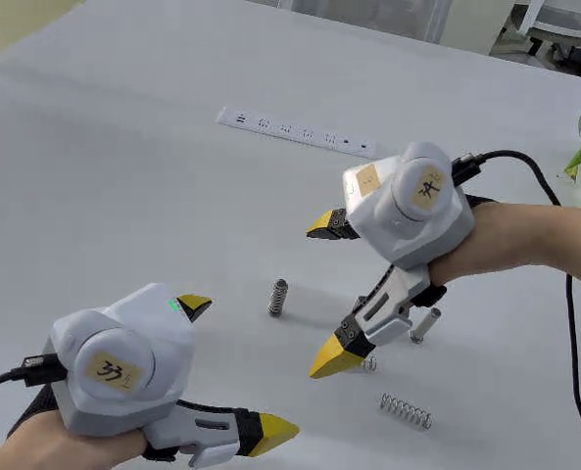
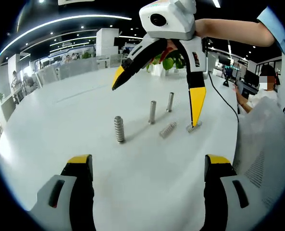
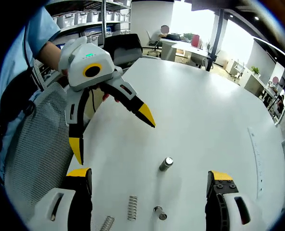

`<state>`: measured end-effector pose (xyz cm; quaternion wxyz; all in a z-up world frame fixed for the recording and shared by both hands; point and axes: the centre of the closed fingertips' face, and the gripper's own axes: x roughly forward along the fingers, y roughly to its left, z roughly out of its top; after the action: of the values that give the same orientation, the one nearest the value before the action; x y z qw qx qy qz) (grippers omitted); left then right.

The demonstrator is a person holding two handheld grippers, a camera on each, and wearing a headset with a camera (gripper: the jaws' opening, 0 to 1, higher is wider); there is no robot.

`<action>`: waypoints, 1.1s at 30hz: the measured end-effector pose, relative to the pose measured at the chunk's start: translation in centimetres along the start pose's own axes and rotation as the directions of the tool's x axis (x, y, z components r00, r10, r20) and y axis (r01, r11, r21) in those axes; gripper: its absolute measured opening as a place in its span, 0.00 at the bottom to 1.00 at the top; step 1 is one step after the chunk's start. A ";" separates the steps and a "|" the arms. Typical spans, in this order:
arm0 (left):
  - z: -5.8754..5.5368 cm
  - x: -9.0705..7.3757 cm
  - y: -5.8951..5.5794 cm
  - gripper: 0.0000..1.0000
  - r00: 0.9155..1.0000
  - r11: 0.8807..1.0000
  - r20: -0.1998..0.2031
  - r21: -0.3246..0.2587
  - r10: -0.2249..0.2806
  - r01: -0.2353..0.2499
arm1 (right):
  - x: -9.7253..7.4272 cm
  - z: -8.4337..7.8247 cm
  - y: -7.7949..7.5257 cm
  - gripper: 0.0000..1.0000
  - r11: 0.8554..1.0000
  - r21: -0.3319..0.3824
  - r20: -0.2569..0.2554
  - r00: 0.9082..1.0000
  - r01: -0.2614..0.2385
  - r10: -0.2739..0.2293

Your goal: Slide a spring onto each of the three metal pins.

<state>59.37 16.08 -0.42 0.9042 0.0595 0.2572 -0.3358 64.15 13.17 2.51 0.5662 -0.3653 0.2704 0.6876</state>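
Three metal pins stand upright on the white table (image 1: 123,196), and there are three springs. The left gripper view shows the whole set: the sleeved pin (image 2: 118,129) wears one spring along its length, while the middle pin (image 2: 153,111) and the far pin (image 2: 170,101) are bare. Two springs are loose on the table: the long spring (image 2: 167,129) lies on its side near the middle pin, and the short spring (image 2: 193,126) sits at the lower tip of the right claw (image 1: 321,297).

Both claws are spread wide and grip nothing. The right claw hovers over the bare pins; the left claw (image 1: 237,366) hangs nearer the person, well apart from the pins.

In the head view the right claw's body hides most of one bare pin, but this view alone takes in a white power strip (image 1: 298,132) farther back on the table. The right gripper view looks down on two pins and both loose springs, with the left claw beyond them
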 end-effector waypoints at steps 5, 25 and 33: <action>0.2 0.2 -0.2 0.95 1.000 1.000 0.005 0.001 -0.012 0.012 | -1.6 -0.8 0.3 0.99 0.999 0.029 0.024 0.999 0.044 -0.045; 1.2 0.7 -0.4 0.93 0.999 0.999 0.013 -0.013 -0.040 0.041 | -7.2 -5.1 2.3 0.99 0.959 0.188 0.103 0.967 0.213 -0.235; 1.7 1.5 -1.5 0.90 0.997 0.997 0.015 0.016 -0.077 0.077 | -8.8 -8.2 3.6 0.99 0.926 0.278 0.098 0.951 0.256 -0.292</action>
<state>60.09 13.62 0.36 0.8921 0.0539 0.2495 -0.3728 63.03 0.86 4.66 0.7175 -0.2733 0.2655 0.5831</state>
